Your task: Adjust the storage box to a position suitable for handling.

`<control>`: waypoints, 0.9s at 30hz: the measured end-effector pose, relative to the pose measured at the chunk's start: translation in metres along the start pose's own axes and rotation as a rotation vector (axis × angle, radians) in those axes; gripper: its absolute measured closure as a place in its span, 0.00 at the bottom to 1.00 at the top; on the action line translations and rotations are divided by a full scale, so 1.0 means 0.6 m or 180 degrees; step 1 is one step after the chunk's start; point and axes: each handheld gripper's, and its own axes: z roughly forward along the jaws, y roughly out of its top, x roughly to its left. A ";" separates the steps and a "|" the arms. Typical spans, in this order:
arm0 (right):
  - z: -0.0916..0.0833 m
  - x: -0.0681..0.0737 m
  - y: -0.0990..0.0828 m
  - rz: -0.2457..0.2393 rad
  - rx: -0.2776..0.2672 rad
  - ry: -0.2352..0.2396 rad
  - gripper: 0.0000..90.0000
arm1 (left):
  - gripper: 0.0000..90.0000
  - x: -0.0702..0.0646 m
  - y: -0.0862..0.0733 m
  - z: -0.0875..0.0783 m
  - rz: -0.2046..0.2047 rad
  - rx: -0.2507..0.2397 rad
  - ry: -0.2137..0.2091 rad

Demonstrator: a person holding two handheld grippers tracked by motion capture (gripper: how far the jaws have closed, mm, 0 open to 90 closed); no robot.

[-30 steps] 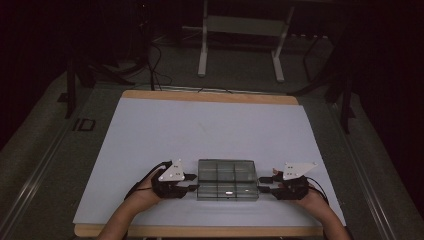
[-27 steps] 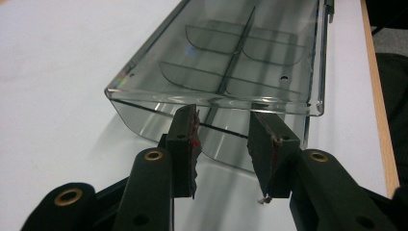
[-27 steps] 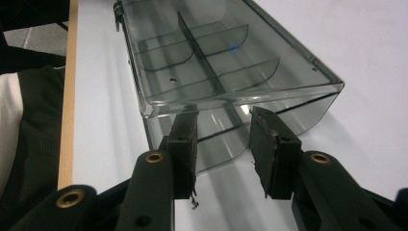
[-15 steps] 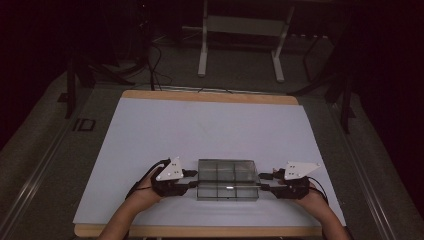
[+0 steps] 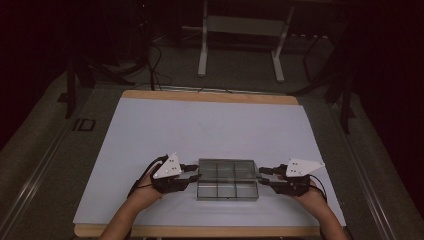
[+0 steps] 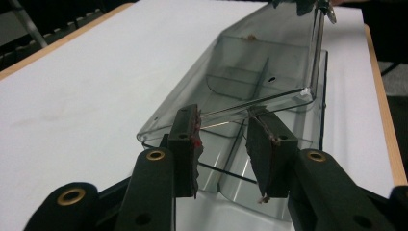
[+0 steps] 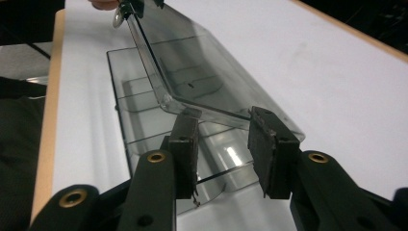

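A clear smoky plastic compartment box [image 5: 227, 180] lies near the front edge of the white table. Its hinged lid [image 6: 250, 62] is tilted up over the divided base [image 7: 130, 106]. My left gripper [image 5: 196, 176] is at the box's left end and my right gripper [image 5: 261, 176] at its right end. In the left gripper view the jaws [image 6: 223, 139] stand apart, with the lid's end rim lying across the fingertips. In the right gripper view the jaws [image 7: 223, 139] have just been closing a little. A gap still separates them, and the lid's [image 7: 202, 62] end rim lies between the pads.
The white table top [image 5: 210, 130] stretches far and wide beyond the box, with a wooden rim along its edges. A metal stand [image 5: 240, 30] and cables sit on the dark floor behind the table. The person's forearms come in from the bottom.
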 end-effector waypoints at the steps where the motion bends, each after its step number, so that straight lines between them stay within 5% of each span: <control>1: 0.000 0.001 0.001 -0.0004 -0.0012 -0.0021 0.72 | 0.74 0.001 0.001 0.000 -0.0010 -0.0001 0.0040; 21: -0.001 0.004 0.015 -0.0043 -0.0277 -0.0483 0.85 | 0.82 0.002 0.017 0.008 0.0148 -0.0323 0.0403; 27: 0.008 0.003 0.026 0.0011 -0.0346 -0.0708 0.85 | 0.84 0.009 0.027 0.010 0.0058 -0.0360 0.0493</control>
